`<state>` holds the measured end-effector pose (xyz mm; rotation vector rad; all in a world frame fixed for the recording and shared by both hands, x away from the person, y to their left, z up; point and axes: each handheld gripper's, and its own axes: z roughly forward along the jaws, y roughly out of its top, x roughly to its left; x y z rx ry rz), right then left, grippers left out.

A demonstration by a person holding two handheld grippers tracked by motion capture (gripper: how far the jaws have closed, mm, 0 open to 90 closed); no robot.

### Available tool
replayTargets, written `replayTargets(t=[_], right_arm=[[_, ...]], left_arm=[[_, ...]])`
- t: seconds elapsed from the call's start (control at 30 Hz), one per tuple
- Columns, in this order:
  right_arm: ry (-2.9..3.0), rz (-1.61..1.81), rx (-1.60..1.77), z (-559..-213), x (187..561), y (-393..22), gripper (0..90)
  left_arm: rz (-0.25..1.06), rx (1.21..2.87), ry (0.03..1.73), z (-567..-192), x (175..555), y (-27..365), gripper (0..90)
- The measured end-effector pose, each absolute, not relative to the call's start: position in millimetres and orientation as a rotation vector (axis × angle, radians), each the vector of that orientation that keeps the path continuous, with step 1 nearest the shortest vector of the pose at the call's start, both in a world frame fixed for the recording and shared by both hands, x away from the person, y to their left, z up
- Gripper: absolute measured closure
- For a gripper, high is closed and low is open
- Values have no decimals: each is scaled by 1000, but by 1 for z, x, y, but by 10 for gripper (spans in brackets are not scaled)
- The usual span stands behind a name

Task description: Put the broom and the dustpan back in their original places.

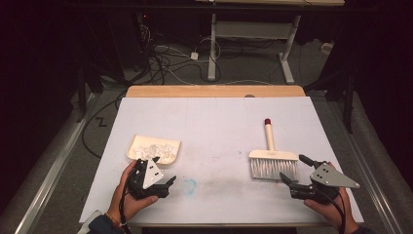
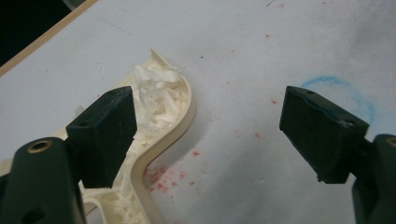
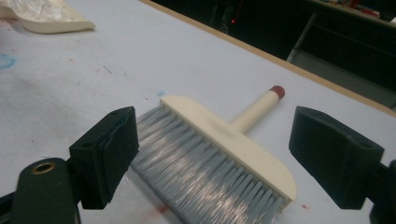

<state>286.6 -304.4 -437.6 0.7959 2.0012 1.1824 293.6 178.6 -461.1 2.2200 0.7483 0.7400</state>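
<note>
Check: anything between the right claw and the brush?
Nothing visible. The right claw is open just short of the brush, whose bristles lie between its jaws in the right gripper view, with bare table around. The dustpan of scraps sits far left.

Dustpan (image 1: pixel 153 147) w/ scraps (image 1: pixel 155 149) left on table (image 1: pixel 214 126), brush (image 1: pixel 272 160) right.

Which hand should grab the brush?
Probably the right. The right gripper is open just beside the brush, jaws either side of its bristles. The left gripper is over by the dustpan.

Left claw (image 1: pixel 170 183) and right claw (image 1: pixel 293 169) both gape.
</note>
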Motion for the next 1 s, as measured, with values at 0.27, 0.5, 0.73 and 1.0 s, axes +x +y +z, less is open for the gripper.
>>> replayTargets(t=[0.27,0.5,0.73,1.0], right_arm=[[1976,1197,774,-432,282,-300,164],[1980,1185,763,-433,282,-300,164],[1970,1179,763,-433,283,-300,165],[1978,1141,760,-436,284,-300,166]], left_arm=[[738,2222,741,-461,294,179,185],[746,2232,736,-461,293,177,185],[743,2242,729,-462,293,177,185],[750,2249,726,-462,295,174,185]])
